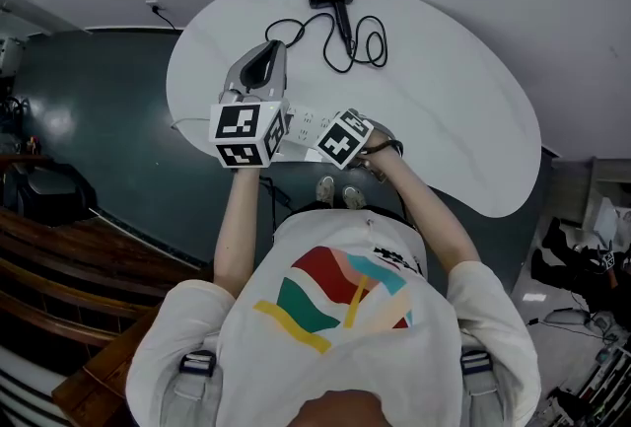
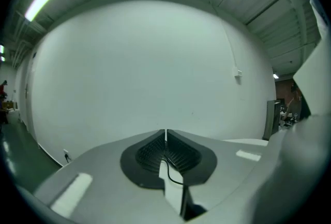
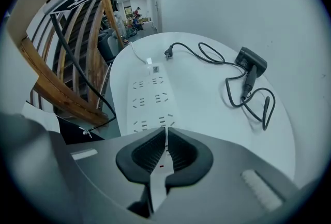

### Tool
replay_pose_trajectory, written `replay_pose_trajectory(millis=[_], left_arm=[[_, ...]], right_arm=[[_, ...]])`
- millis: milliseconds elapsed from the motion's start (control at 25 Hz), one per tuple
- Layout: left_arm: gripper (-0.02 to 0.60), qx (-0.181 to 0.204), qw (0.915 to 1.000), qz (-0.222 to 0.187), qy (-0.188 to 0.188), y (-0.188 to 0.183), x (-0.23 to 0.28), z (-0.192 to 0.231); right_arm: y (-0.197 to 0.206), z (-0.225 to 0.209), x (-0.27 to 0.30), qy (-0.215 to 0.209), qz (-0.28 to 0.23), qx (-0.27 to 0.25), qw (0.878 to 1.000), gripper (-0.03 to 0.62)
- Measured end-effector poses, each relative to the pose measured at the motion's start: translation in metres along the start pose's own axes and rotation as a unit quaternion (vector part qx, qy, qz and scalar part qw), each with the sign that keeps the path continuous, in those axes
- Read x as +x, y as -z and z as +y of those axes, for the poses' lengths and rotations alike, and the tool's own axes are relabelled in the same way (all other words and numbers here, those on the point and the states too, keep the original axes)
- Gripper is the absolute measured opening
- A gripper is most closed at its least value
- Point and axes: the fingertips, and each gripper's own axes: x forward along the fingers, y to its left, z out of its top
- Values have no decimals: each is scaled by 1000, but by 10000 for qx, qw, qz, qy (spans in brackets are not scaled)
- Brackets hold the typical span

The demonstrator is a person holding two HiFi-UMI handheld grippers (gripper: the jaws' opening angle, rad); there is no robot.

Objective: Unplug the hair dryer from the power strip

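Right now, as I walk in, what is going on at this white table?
A person holds a gripper in each hand over the white table. The hair dryer lies on the table, and its plug already lies loose there, apart from the power strip. The right gripper, jaws together, points down at the strip's near end. The left gripper, jaws together with nothing in them, points roughly level at the wall.
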Motion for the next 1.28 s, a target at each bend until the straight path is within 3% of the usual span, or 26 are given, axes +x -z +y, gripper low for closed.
replay_pose_trajectory(millis=[160, 480, 760, 1000, 1280], left_arm=[[12, -11, 9989, -263, -397, 1, -18, 0], [0, -95, 9961, -479, -739, 0, -52, -7], [0, -82, 9929, -561, -1043, -6, -71, 6], [0, -50, 9901, -660, -1239, -15, -83, 12], [0, 14, 9872, -727, -1422, -19, -96, 9]], right_arm=[[0, 0, 0, 125, -116, -61, 9998, 29], [0, -1, -2, 253, -501, 39, 9984, 29], [-6, -7, -8, 75, -206, -124, 9997, 15], [-62, -17, -61, 291, -1303, -168, 9909, 15], [-117, -19, -151, 500, -3040, 67, 9513, 15]])
